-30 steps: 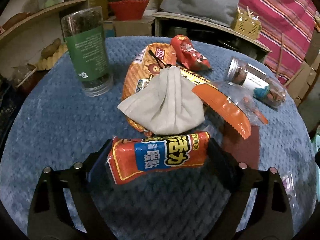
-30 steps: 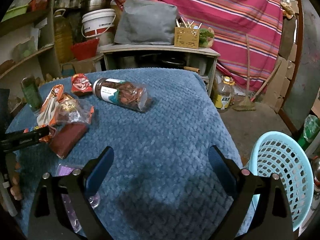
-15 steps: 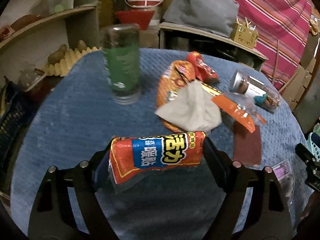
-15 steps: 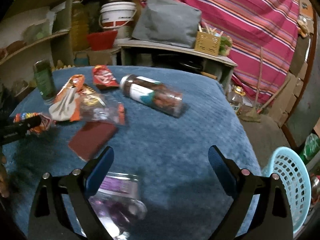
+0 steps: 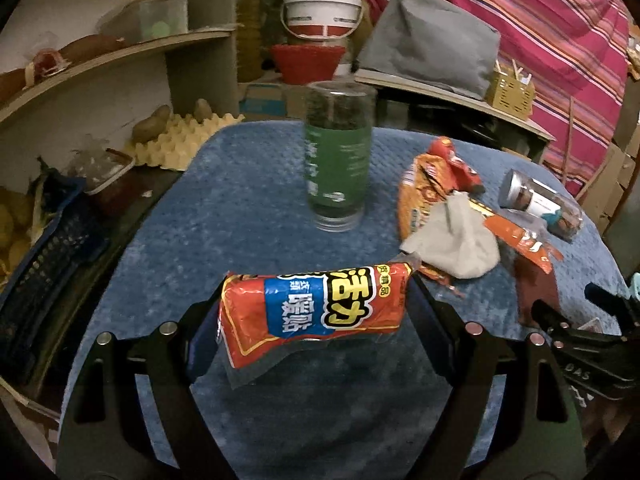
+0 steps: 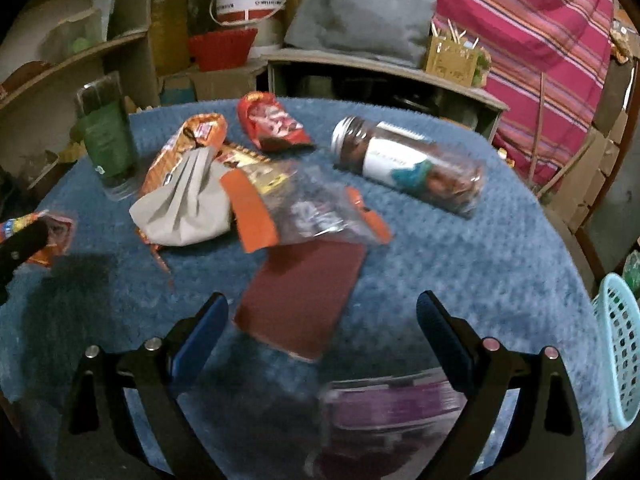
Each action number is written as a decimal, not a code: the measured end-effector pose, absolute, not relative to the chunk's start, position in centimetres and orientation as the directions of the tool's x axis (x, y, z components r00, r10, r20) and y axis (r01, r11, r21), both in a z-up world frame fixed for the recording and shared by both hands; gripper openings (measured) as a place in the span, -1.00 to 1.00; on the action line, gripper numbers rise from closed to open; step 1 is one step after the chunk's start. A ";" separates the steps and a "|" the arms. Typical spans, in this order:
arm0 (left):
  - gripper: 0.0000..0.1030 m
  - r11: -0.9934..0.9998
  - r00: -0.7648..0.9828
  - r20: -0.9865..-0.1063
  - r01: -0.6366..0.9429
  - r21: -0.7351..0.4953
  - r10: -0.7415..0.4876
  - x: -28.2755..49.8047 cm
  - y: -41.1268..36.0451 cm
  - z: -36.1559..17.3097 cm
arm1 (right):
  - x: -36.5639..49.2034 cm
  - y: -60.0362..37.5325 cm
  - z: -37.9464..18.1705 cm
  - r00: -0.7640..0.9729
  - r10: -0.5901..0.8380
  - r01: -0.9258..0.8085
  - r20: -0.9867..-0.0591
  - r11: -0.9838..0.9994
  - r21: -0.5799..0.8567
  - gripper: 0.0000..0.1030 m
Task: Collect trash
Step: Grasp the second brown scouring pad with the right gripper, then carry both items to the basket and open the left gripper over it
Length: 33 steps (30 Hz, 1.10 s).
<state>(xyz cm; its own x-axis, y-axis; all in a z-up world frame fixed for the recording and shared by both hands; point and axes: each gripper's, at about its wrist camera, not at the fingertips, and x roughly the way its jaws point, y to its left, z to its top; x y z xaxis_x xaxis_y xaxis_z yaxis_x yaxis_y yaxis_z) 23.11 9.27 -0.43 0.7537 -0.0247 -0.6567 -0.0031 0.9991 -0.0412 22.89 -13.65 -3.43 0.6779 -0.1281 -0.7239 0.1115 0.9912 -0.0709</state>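
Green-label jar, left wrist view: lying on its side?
No. The green-label jar stands upright on the blue cloth; the one lying on its side is the white-label jar.

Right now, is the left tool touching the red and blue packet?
Touching. In the left wrist view the left tool pinches the red and blue packet endwise, lifted above the blue cloth.

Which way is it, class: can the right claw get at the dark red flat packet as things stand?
Probably yes. The right claw stands open and empty, with the dark red flat packet lying flat just ahead on the blue cloth; only its far end is overlapped by the clear bag.
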 end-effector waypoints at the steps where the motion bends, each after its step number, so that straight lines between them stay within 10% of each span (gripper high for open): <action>1: 0.58 0.999 0.753 -0.657 -0.008 -0.046 -0.024 23.0 9.5 -0.5 | 23.1 -13.5 -3.6 0.673 -0.133 0.114 -0.728 0.991 -0.075 0.81; 9: 0.58 0.997 0.759 -0.651 -0.036 -0.074 -0.021 23.1 11.2 -0.2 | 24.6 -13.4 -5.1 0.632 -0.161 0.154 -0.758 0.985 -0.080 0.78; 19: 0.58 0.994 0.743 -0.669 -0.064 -0.089 -0.012 23.7 12.1 -0.9 | 24.9 -13.4 -5.2 0.638 -0.092 0.105 -0.765 0.994 -0.031 0.25; 33: 0.58 0.999 0.760 -0.650 -0.017 -0.048 -0.018 23.1 9.2 -0.4 | 20.1 -16.9 -1.2 0.659 -0.028 0.015 -0.752 1.000 -0.024 0.22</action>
